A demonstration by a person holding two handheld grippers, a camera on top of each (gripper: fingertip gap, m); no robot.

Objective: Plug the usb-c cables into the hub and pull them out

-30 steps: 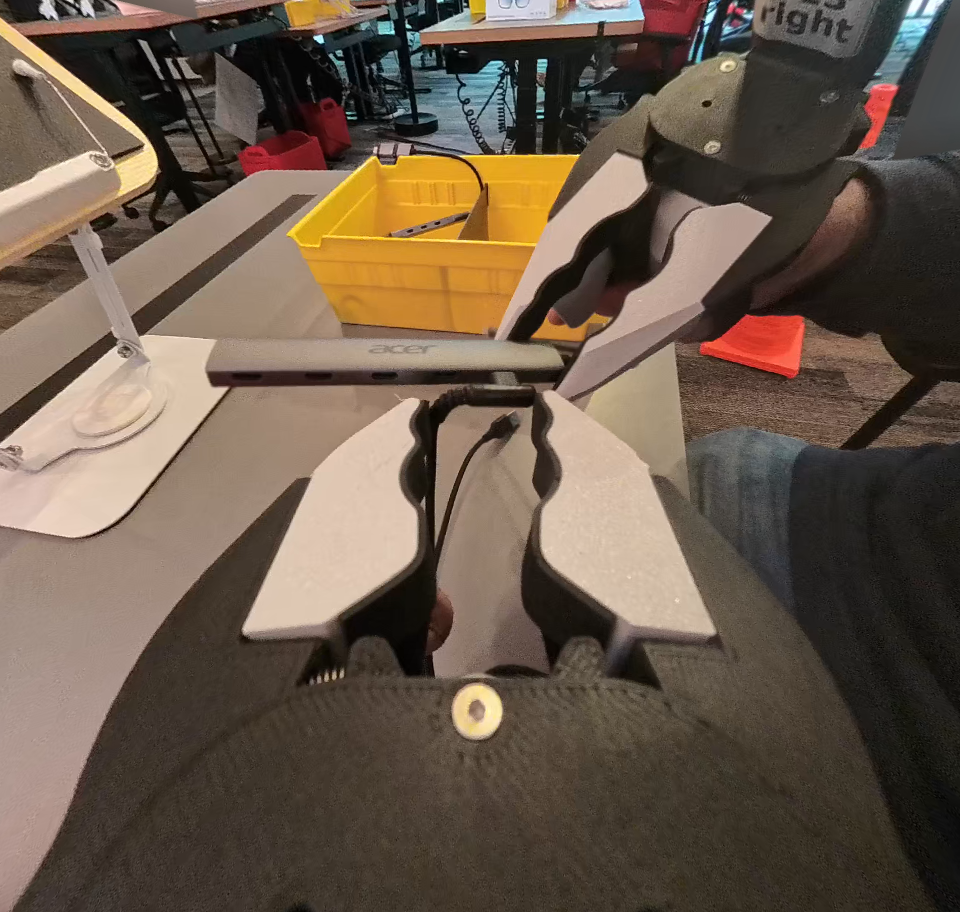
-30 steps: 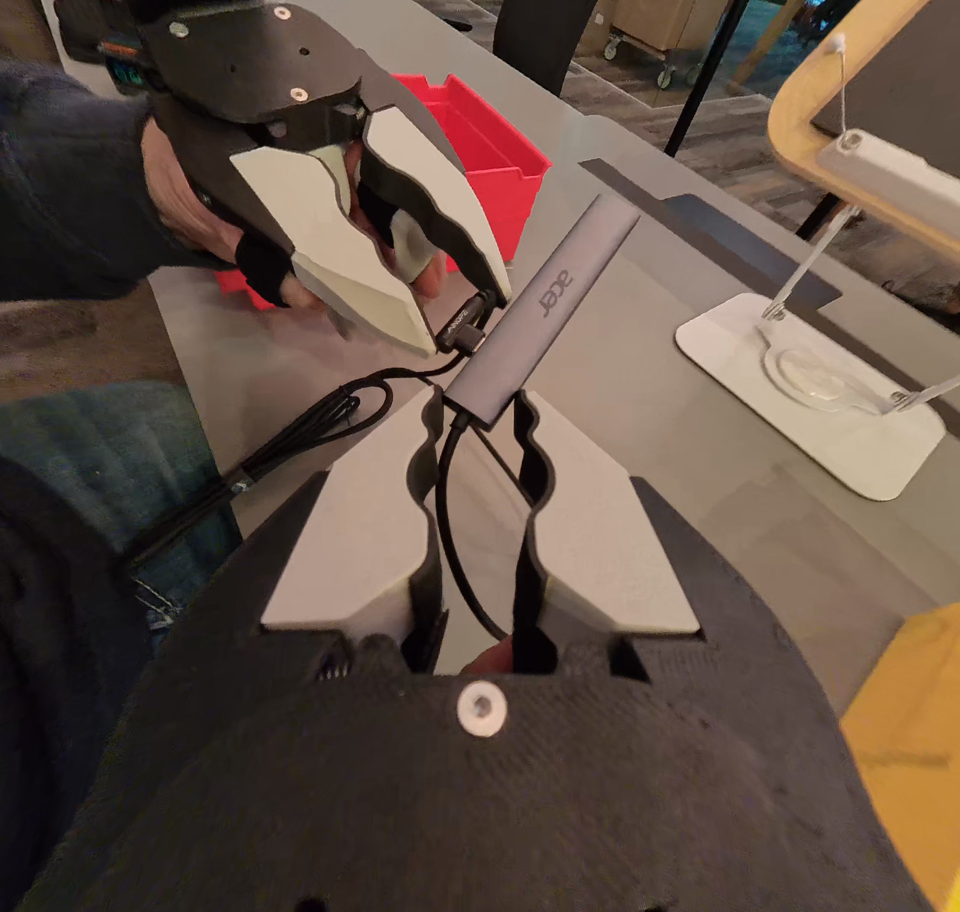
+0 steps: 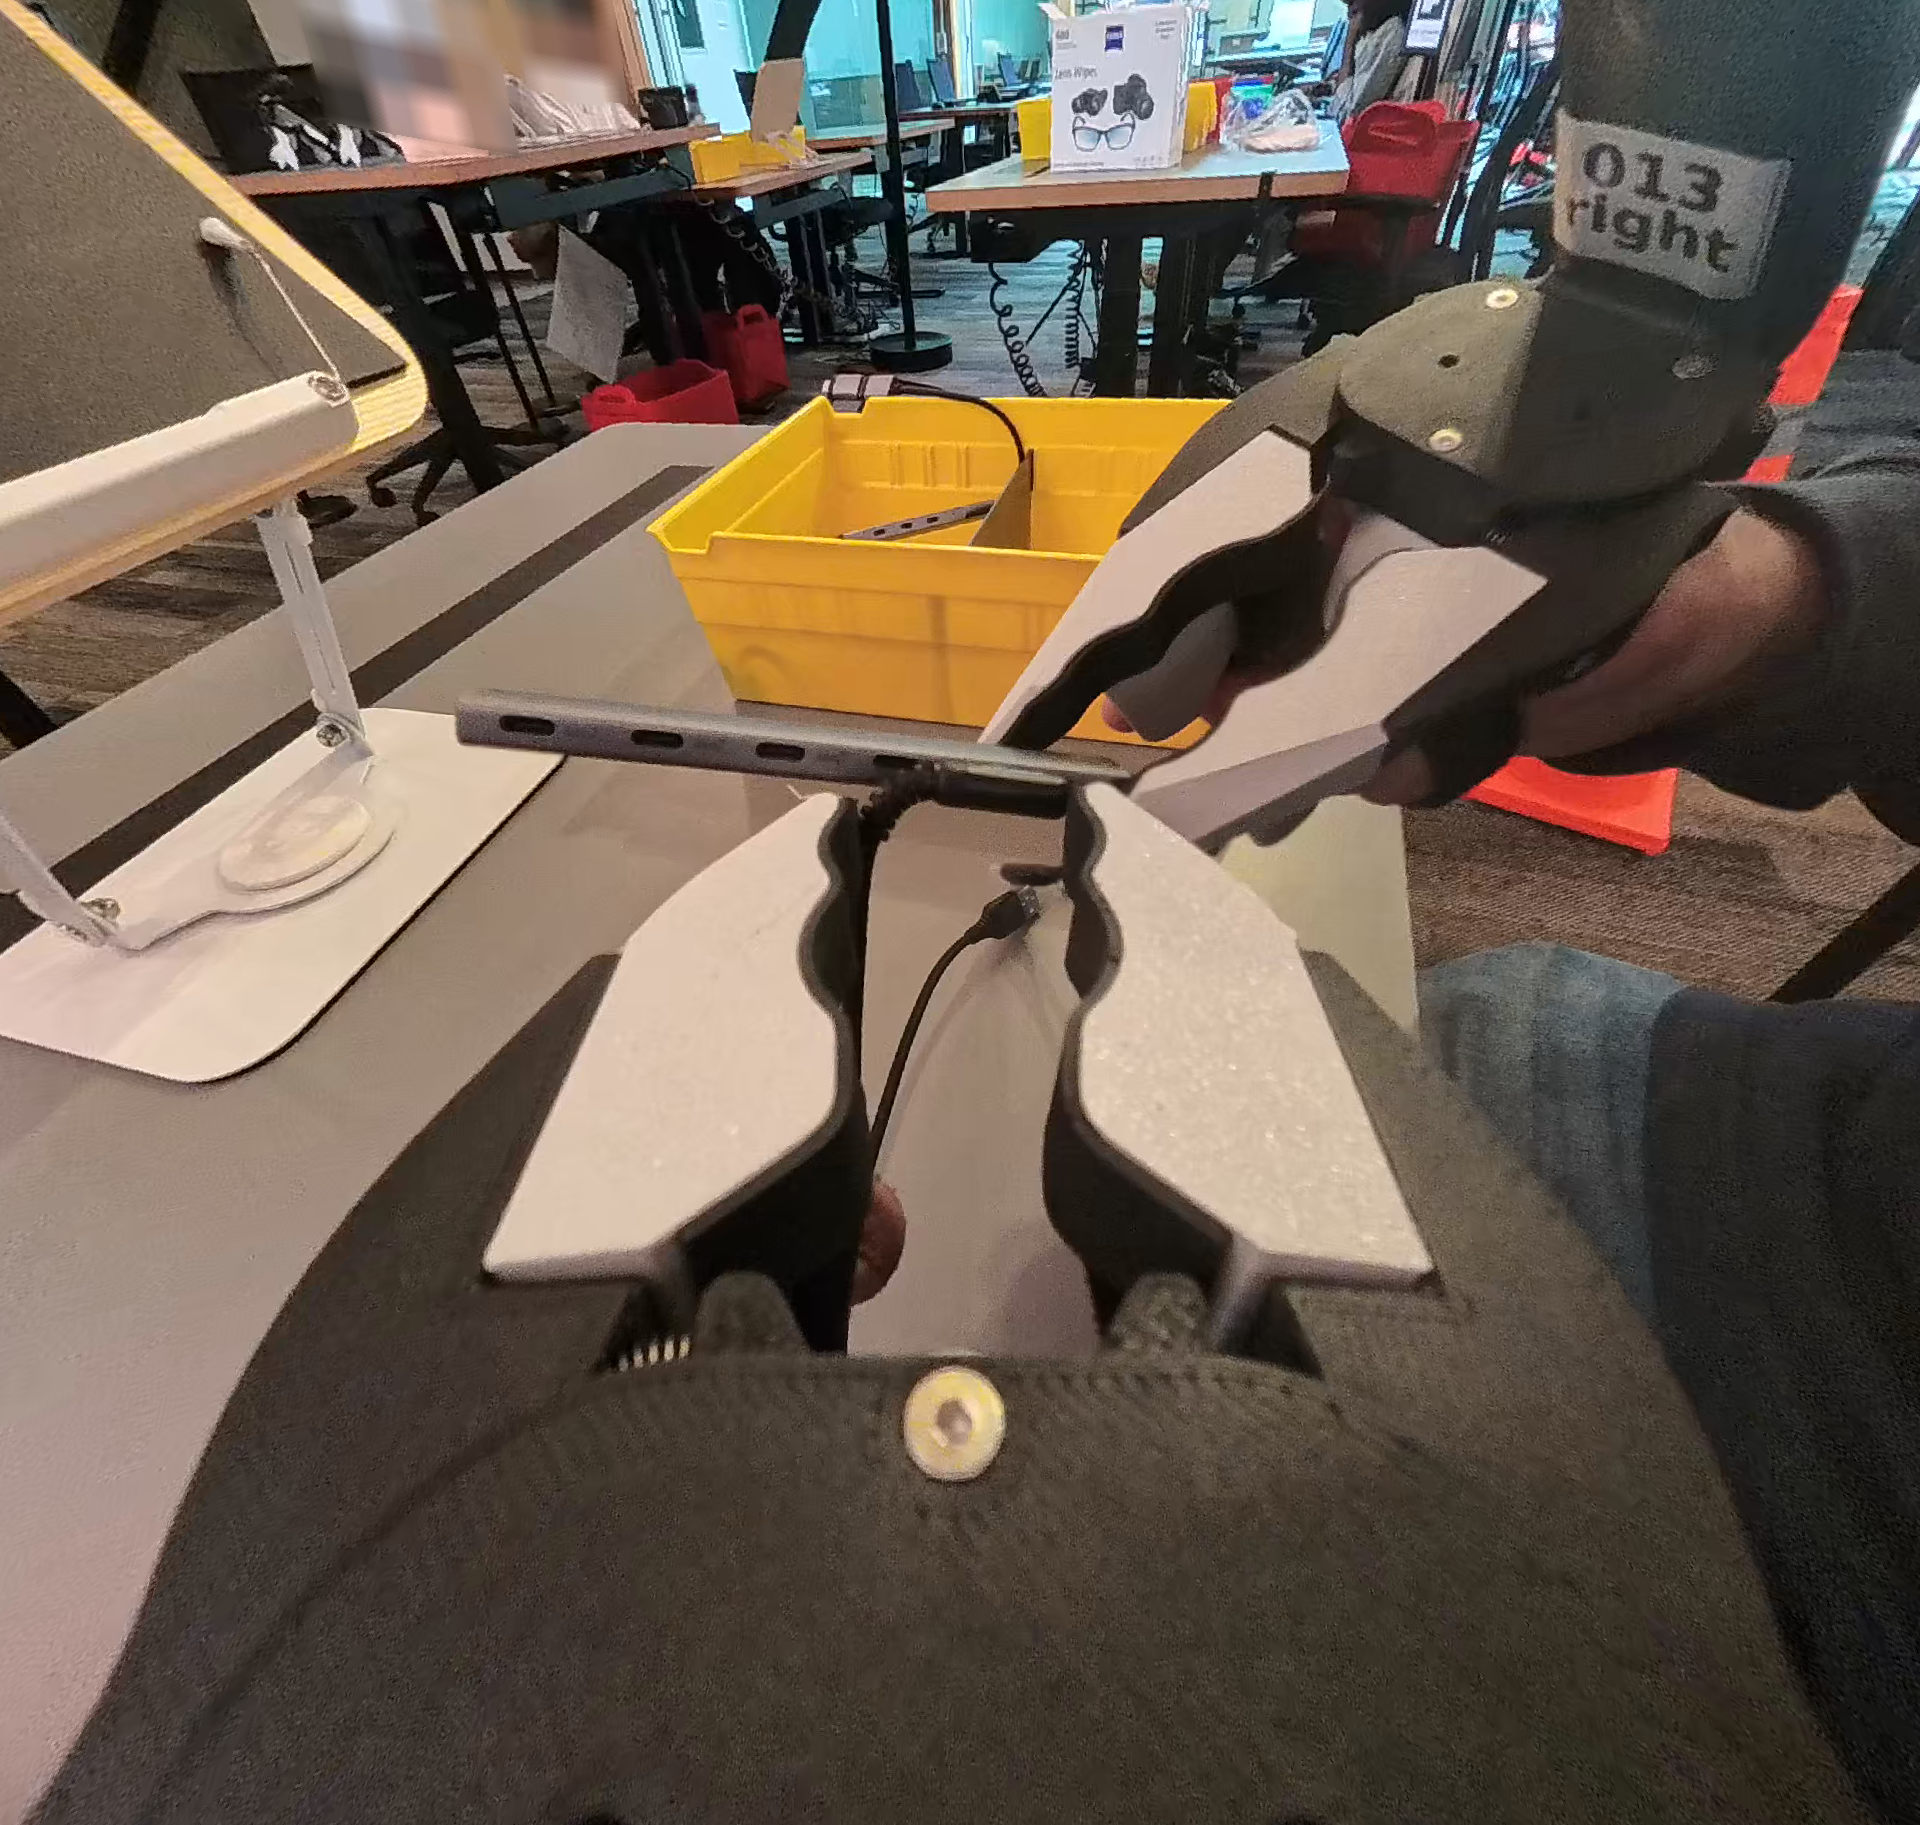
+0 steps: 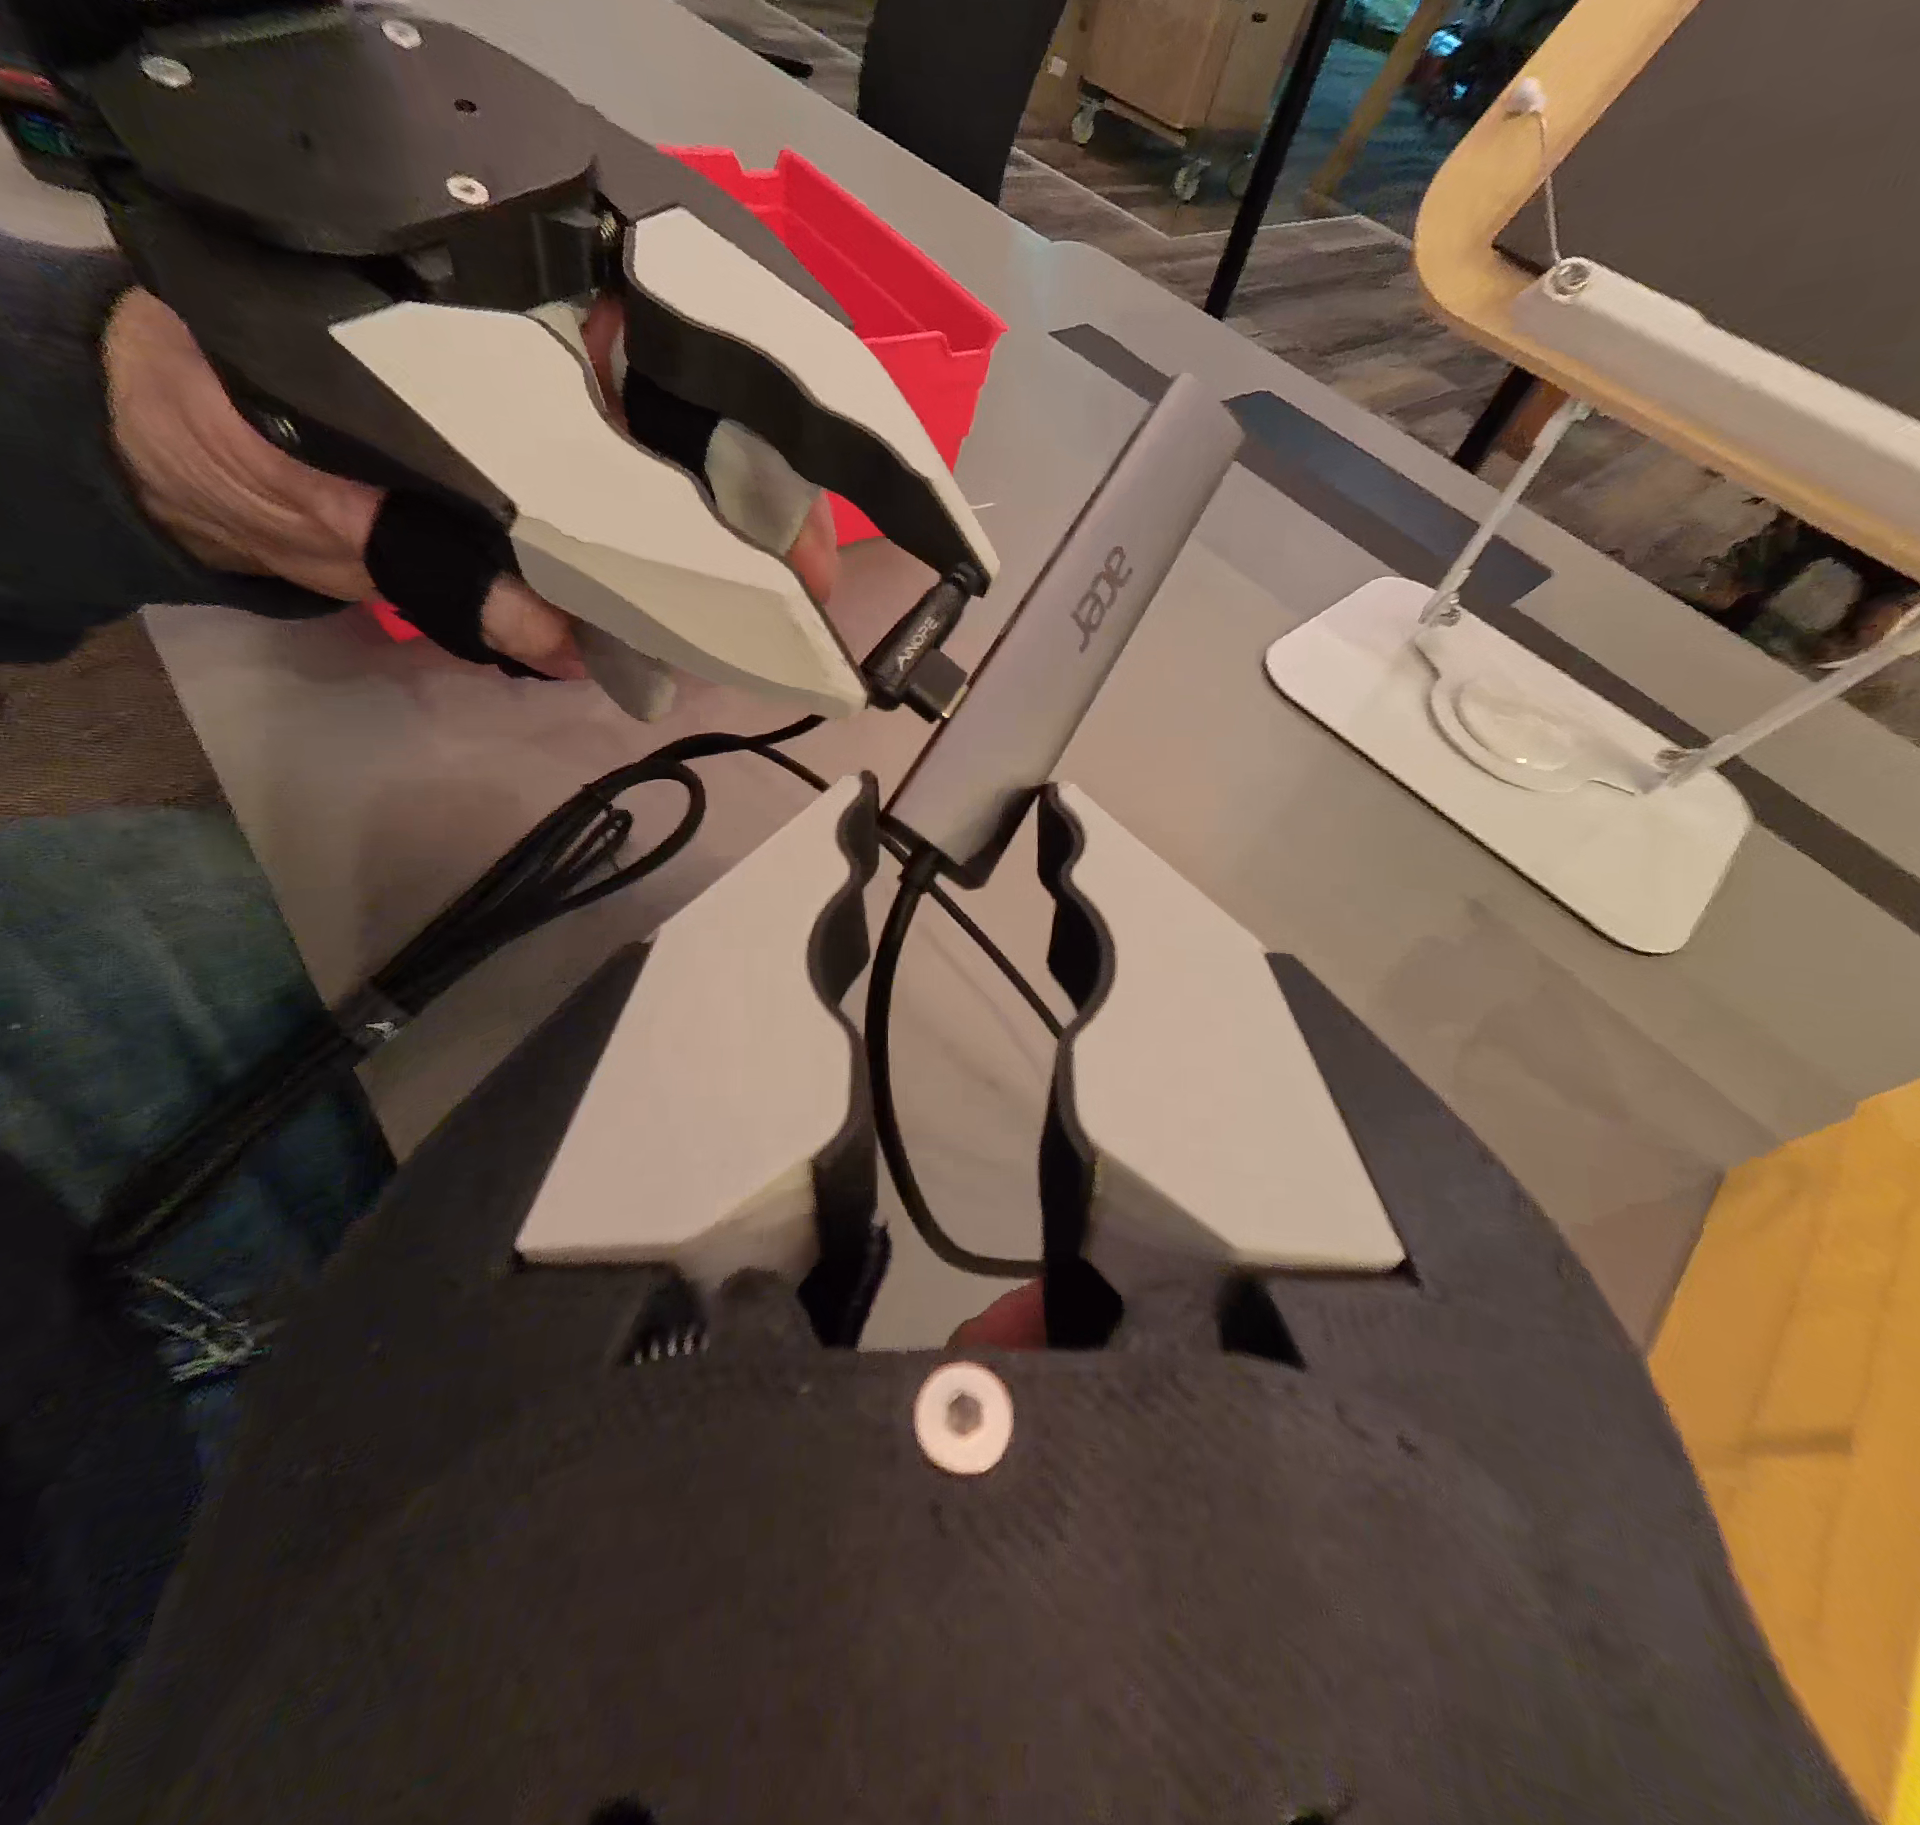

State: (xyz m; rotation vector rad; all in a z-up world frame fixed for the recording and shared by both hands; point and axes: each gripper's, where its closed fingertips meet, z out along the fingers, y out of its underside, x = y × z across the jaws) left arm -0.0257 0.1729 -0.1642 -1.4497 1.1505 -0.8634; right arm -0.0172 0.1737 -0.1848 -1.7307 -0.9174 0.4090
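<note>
Between my right gripper's (image 4: 956,809) fingertips sits the near end of the grey hub (image 4: 1060,622), clamped there and lifted clear of the grey table (image 4: 1299,944), with its far end angled up and away from me. Its own short black lead (image 4: 883,1048) drops out of the clamped end and loops back between my fingers.

Off to the front-left of that gripper, my left gripper (image 4: 914,632) is clenched on the black plug of a usb-c cable (image 4: 920,648). The plug's metal tip sits right against the hub's side edge; I cannot tell whether it is partly seated or only touching. The rest of this cable trails down to a tied black bundle (image 4: 499,892) near the table's edge.

From the left wrist view, the hub (image 3: 727,731) runs crosswise just ahead of my fingertips, its row of ports facing me, and the plug meets the port nearest the right gripper (image 3: 1101,767). A loose connector (image 3: 1013,913) hangs between my fingers, close to the right one. Beyond the hub stands a yellow bin (image 3: 883,612), and a white stand base (image 3: 260,902) lies to my left.
</note>
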